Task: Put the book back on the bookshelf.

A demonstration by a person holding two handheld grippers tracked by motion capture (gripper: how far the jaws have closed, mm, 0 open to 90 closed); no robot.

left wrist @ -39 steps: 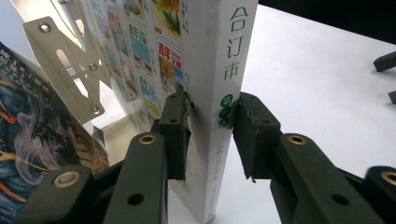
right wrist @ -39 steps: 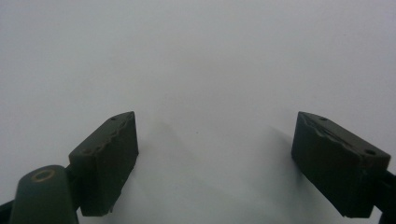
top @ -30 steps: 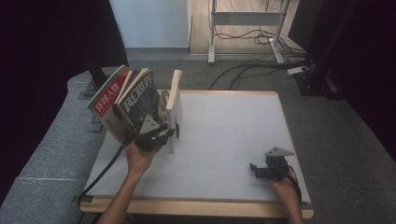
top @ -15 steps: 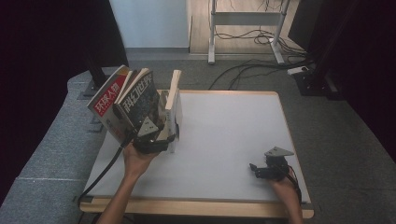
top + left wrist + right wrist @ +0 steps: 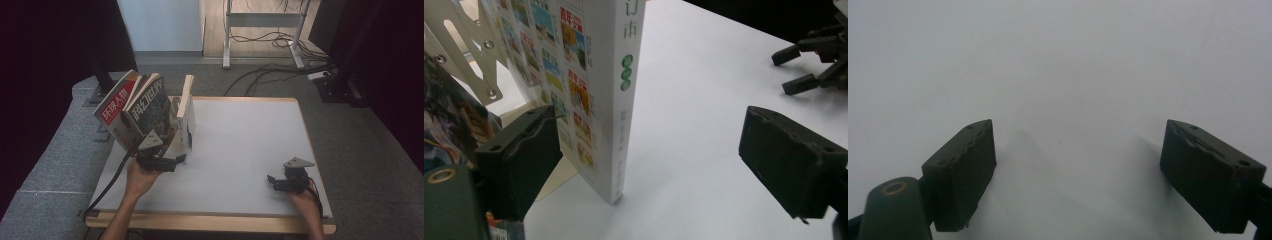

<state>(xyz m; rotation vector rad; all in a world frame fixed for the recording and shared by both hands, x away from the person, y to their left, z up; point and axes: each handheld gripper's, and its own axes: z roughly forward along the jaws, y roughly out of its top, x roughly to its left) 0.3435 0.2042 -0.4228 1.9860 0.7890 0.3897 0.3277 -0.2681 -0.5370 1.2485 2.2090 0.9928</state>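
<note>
Since the earlier frames, the left gripper (image 5: 172, 161) has been drawing back a little toward the person from the row of books, and its jaws have just been opening, so that they are now standing wide apart and released. In the left gripper view the white book (image 5: 616, 95) is standing upright on its lower edge on the surface (image 5: 704, 100), between the open jaws but nearer the left one; whether that jaw is still touching the cover cannot be told, and the right jaw is standing well apart from the spine. In the high view this white book (image 5: 186, 117) is forming the right end of the row at the left side of the surface (image 5: 240, 145), with a dark-covered magazine (image 5: 150, 112) and a red-and-white magazine (image 5: 117, 107) leaning beside it against a white metal stand (image 5: 461, 47). The right gripper (image 5: 275, 182) is resting near the front right corner of the surface, well apart from the books, unchanged from the earlier frames. In the right gripper view its jaws are standing open and released over the bare white surface (image 5: 1063, 75), with nothing between them.
</note>
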